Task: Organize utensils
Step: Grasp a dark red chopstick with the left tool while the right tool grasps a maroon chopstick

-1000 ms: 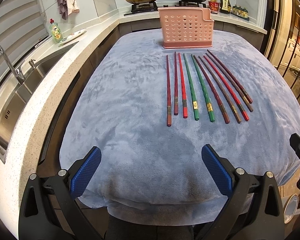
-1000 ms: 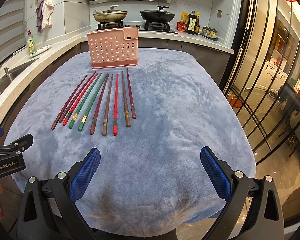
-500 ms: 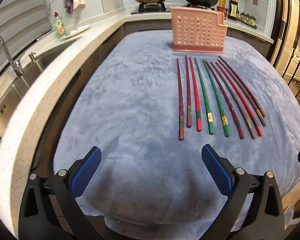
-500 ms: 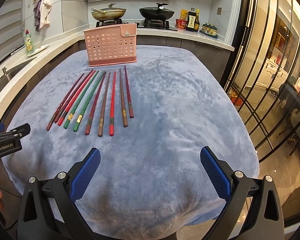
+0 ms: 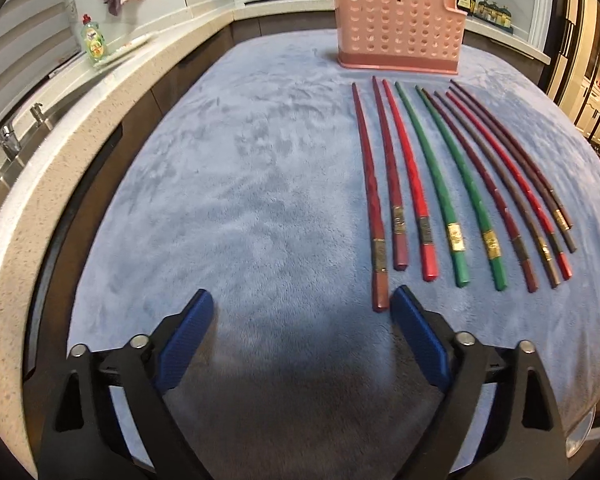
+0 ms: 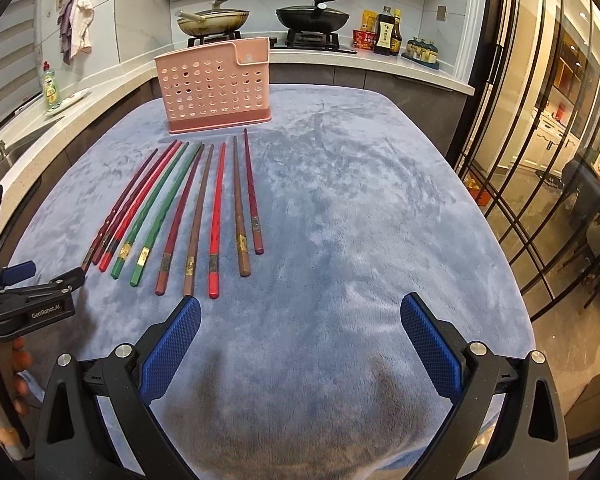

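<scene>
— Where are the chopsticks (image 5: 456, 184)?

— Ten of them, red, green and brown, side by side in a fan on the blue cloth (image 5: 240, 184) that covers the bench, thin tips toward the pink holder (image 5: 400, 28). The holder stands upright at the far end of the row, just beyond the tips.

— And the left tongs (image 5: 302, 306)?

— Spread wide, holding nothing, low over the cloth. Their right pad sits just beside the butt of the leftmost chopstick (image 5: 374, 200).

— The right tongs (image 6: 300, 314)?

— Also spread and empty, above the near part of the cloth. Their left pad is near the butts of the brown and red sticks.
</scene>
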Available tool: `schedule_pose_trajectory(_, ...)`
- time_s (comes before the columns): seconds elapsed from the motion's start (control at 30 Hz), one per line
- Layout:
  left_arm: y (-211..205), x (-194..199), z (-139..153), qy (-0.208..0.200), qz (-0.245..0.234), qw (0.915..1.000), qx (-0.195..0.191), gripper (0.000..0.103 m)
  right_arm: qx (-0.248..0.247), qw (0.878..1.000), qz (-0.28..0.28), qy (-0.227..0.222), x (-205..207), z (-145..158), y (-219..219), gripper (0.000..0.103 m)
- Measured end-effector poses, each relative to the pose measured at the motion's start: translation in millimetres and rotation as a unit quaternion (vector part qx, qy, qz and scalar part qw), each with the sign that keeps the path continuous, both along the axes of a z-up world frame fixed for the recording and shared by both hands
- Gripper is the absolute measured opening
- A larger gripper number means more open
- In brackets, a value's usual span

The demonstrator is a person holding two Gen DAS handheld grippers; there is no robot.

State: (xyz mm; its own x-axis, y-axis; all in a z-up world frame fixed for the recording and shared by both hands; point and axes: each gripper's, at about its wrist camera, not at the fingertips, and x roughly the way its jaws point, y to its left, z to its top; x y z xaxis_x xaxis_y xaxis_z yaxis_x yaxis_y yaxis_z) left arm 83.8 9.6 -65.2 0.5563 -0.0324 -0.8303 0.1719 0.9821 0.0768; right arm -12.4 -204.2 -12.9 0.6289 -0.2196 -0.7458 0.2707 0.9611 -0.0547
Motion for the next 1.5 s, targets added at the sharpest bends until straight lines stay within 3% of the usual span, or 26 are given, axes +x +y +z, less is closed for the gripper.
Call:
schedule_pose_trajectory(0.1,1,5,-3,0.003,-0.001,1.0000,-0.004,0.084,0.002,1.000,0.002,0.000,9,-2,-1,0.096)
schedule_pose_trajectory(0.33,-4,18,0,0.006,-0.007,0.9997,-0.025,0.061,0.008,1.000,0.013,-0.006,34,-7,-4,0.095)
schedule_pose_trajectory(0.57,-5,29,2,0.008,-0.002,0.9994,-0.035,0.039,0.027,0.999,0.020,-0.009,62,-14,-13,0.074)
schedule_pose_trajectory(0.83,-6,31,1,0.009,-0.001,0.9993,-0.035,0.038,0.037,0.998,0.041,0.013,93,-34,-11,0.041)
schedule_pose_trajectory(0.97,-5,32,1,0.011,-0.002,0.9992,-0.039,0.038,0.043,0.998,0.045,0.021,100,-41,-13,0.035)
schedule_pose_trajectory(1.27,-4,31,0,0.008,-0.001,0.9991,-0.041,0.038,0.043,0.997,0.054,0.028,104,-53,-14,0.032)
schedule_pose_trajectory(1.3,-4,31,0,0.008,-0.001,0.9991,-0.041,0.038,0.043,0.997,0.054,0.027,104,-53,-14,0.030)
schedule_pose_trajectory(1.37,-4,31,1,0.010,-0.001,0.9991,-0.042,0.037,0.042,0.997,0.057,0.028,103,-52,-14,0.017)
schedule_pose_trajectory(1.4,-4,31,1,0.011,-0.001,0.9990,-0.044,0.036,0.042,0.997,0.057,0.028,102,-51,-14,0.009)
schedule_pose_trajectory(1.5,-3,30,4,0.013,-0.005,0.9987,-0.049,0.017,0.048,0.997,0.056,0.029,97,-46,-17,0.008)
